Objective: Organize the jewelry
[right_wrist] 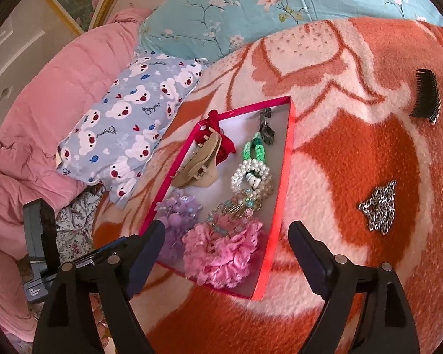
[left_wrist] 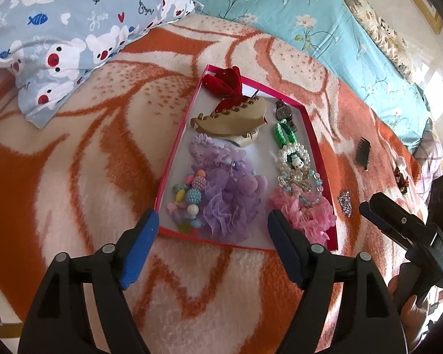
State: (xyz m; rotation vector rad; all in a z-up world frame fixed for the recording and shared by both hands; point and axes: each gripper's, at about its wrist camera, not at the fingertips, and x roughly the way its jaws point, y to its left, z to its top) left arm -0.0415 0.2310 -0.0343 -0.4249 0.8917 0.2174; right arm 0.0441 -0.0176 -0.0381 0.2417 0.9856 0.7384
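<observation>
A red-rimmed tray [left_wrist: 313,135] lies on the orange and cream blanket. It holds a red bow [left_wrist: 229,84], a beige claw clip [left_wrist: 236,118], a purple scrunchie [left_wrist: 230,197], a pink scrunchie [right_wrist: 224,253], pearl and bead bracelets [left_wrist: 295,159] and a watch [left_wrist: 282,110]. My left gripper [left_wrist: 212,242] is open and empty above the tray's near edge. My right gripper [right_wrist: 227,253] is open and empty above the tray's near right corner; it also shows in the left wrist view [left_wrist: 381,215]. A silver chain [right_wrist: 381,206], a black comb [right_wrist: 426,96] and a small dark red ornament [left_wrist: 400,177] lie on the blanket right of the tray.
A bear-print pillow [left_wrist: 73,38] lies to the far left. A teal floral quilt [left_wrist: 325,23] runs along the back. A pink duvet [right_wrist: 44,112] is bunched at the left in the right wrist view. The blanket's right edge drops off [left_wrist: 428,159].
</observation>
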